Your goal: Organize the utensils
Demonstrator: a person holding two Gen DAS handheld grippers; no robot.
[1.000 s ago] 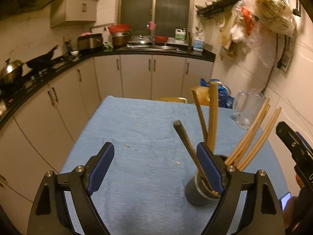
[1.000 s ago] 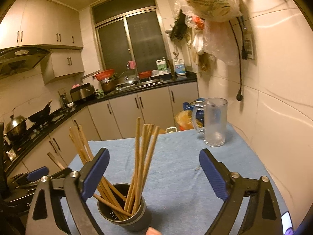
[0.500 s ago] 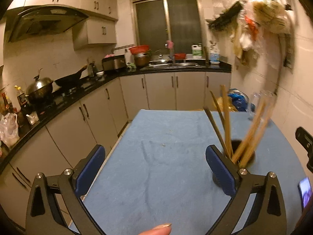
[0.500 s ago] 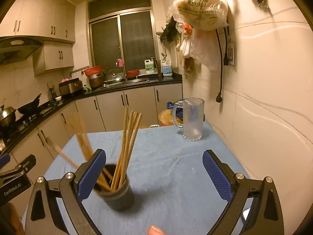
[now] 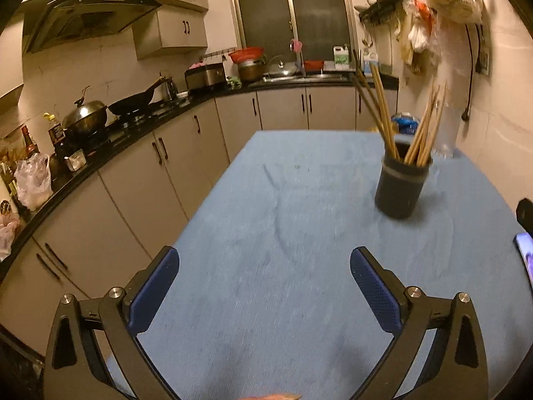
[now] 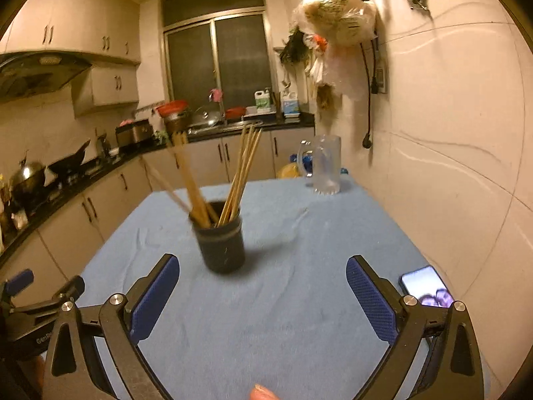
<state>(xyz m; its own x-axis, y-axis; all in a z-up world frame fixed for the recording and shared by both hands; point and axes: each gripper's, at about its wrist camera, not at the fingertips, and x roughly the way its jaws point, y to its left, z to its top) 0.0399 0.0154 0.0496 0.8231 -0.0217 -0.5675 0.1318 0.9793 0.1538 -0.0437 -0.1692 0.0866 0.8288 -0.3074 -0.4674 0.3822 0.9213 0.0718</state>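
Note:
A dark round utensil holder (image 5: 399, 186) (image 6: 220, 245) stands upright on the blue tablecloth (image 5: 299, 233) (image 6: 299, 250), with several wooden chopsticks (image 5: 419, 133) (image 6: 240, 173) leaning out of it. In the left wrist view my left gripper (image 5: 265, 286) is open and empty, well short of the holder, which stands ahead to the right. My right gripper (image 6: 263, 286) is open too, with nothing between its fingers; the holder stands ahead, slightly left. The left gripper's body (image 6: 30, 306) shows at the lower left of the right wrist view.
A clear glass mug (image 6: 321, 168) stands at the table's far right by the wall. A lit phone (image 6: 426, 288) lies on the cloth near the right edge. Cabinets and a black counter (image 5: 110, 140) with a wok and pots run along the left. Bags (image 6: 336, 20) hang on the right wall.
Both grippers have drawn back from the holder toward the near end of the table. The left one, whose jaws stood beside the holder, now is clear of it; the holder stays in place.

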